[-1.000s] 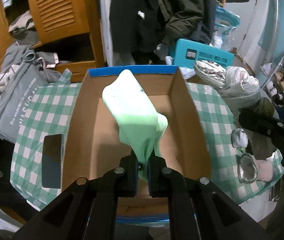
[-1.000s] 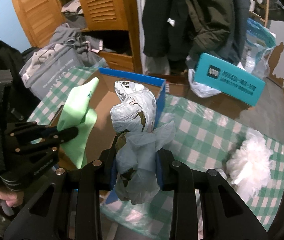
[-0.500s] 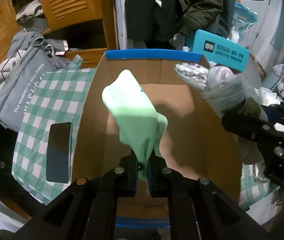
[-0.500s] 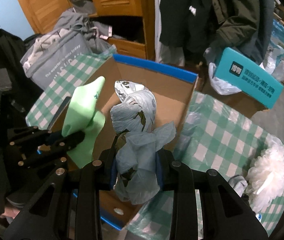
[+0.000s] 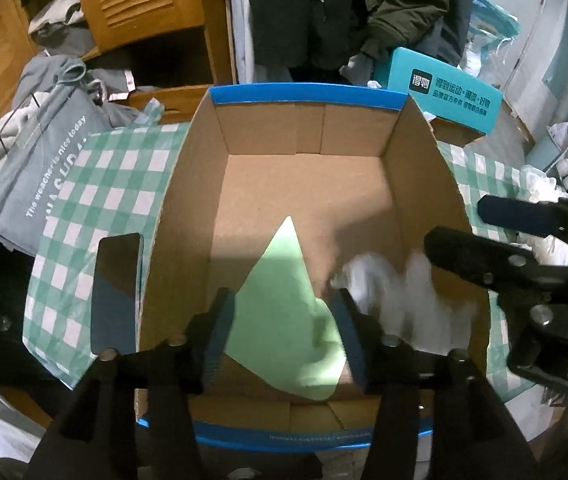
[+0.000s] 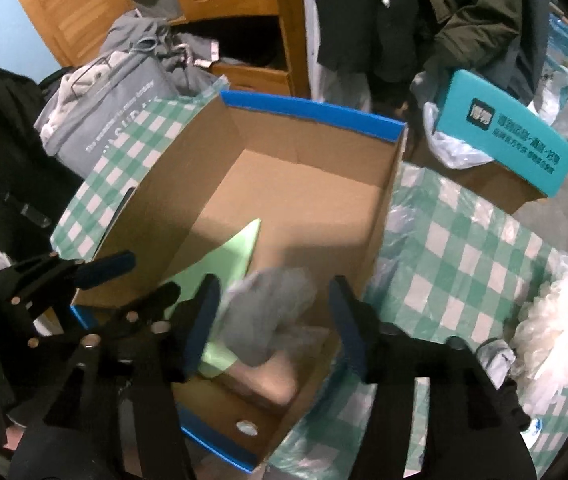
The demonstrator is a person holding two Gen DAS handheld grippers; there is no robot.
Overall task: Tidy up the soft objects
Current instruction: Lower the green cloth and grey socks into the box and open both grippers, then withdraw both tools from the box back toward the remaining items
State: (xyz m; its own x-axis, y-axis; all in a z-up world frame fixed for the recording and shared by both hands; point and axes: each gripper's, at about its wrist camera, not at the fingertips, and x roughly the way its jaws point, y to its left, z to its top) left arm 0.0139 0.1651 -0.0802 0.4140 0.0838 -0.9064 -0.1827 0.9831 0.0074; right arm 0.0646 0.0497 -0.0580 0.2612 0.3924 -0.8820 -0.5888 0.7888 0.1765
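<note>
An open cardboard box (image 5: 307, 98) with a blue rim sits on the green checked cloth. A light green cloth (image 5: 284, 312) lies flat on the box floor, between the jaws of my left gripper (image 5: 282, 304). Those jaws are opening and the pads stand clear of the cloth. A crumpled grey-white plastic bundle (image 6: 272, 308) shows blurred inside the box (image 6: 311, 114), below my right gripper (image 6: 274, 296). That gripper's jaws are opening too and do not press on the bundle. In the left wrist view the bundle (image 5: 395, 300) lies to the right of the green cloth.
A dark phone (image 5: 116, 292) lies on the checked cloth left of the box. A grey tote bag (image 5: 36, 168) sits at the far left, and a teal carton (image 5: 443, 92) behind the box. A white mesh puff (image 6: 551, 320) rests on the cloth at right.
Both grippers have opened. The green cloth dropped from upright in the left jaws to the box floor. The right gripper moved over the box, and the plastic bundle fell out of its jaws.
</note>
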